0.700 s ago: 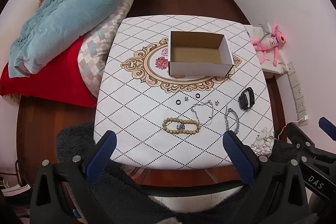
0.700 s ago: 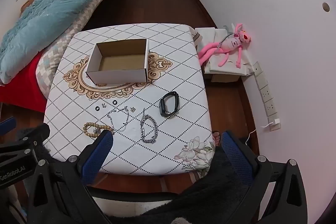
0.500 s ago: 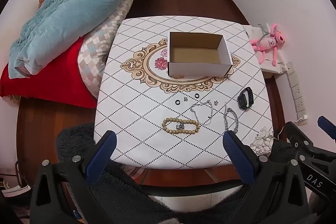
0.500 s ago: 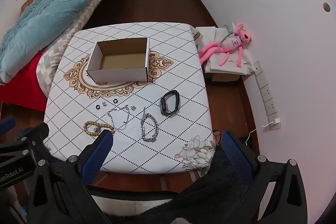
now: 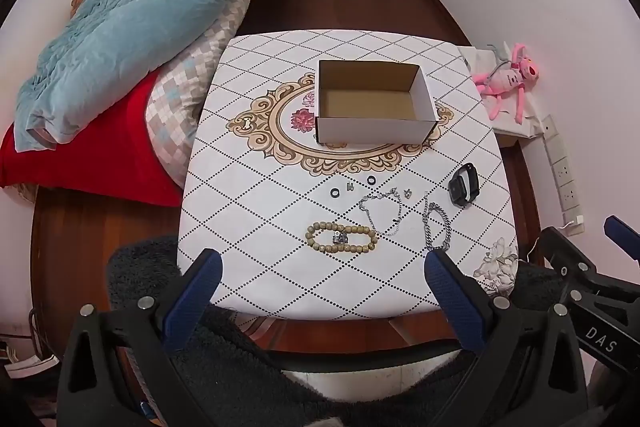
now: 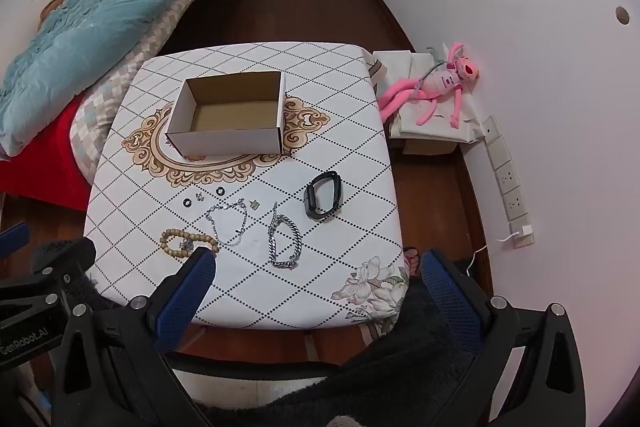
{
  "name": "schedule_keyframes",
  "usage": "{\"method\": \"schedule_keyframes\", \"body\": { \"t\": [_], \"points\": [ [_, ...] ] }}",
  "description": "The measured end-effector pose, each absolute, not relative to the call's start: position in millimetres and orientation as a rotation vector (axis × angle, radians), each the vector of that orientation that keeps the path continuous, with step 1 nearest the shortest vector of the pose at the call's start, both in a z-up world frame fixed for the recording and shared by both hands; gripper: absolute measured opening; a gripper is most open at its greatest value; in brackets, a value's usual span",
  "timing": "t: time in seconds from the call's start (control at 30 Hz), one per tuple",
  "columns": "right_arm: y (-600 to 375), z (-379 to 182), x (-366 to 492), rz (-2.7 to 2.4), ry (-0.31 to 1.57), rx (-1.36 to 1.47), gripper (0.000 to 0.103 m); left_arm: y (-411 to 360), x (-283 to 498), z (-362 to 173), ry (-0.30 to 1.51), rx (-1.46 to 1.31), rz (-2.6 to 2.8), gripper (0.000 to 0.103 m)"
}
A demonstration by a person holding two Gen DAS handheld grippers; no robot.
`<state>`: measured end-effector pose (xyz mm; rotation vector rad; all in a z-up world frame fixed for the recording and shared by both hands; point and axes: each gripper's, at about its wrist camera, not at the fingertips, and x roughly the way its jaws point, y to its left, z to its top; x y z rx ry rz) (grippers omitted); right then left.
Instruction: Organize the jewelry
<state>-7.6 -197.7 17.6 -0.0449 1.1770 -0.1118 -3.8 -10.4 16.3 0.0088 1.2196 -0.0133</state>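
Comparing this moment with the views from just before, almost nothing has changed: the table sits a touch differently in frame, yet every piece lies where it lay. The left gripper hangs above the near edge of the white diamond-patterned tablecloth with its blue-padded jaws spread wide and nothing between them; the right gripper is the same, wide and empty. The open white cardboard box stands empty toward the far side. On the cloth nearer the person lie the tan wooden bead bracelet, the thin silver chain bracelet, the heavy silver link bracelet, the black smart band and two small black rings. I judge sorting has not begun; a first pick comes next, likely the bead bracelet
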Motion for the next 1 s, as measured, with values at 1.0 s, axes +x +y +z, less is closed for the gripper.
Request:
{"method": "schedule_keyframes", "body": {
  "t": [1.0],
  "points": [
    [-199, 17, -8, -0.106, 1.192, -0.051, 0.103, -8, -4, 6, 1.228, 0.0, -0.03, 0.103]
  ]
}}
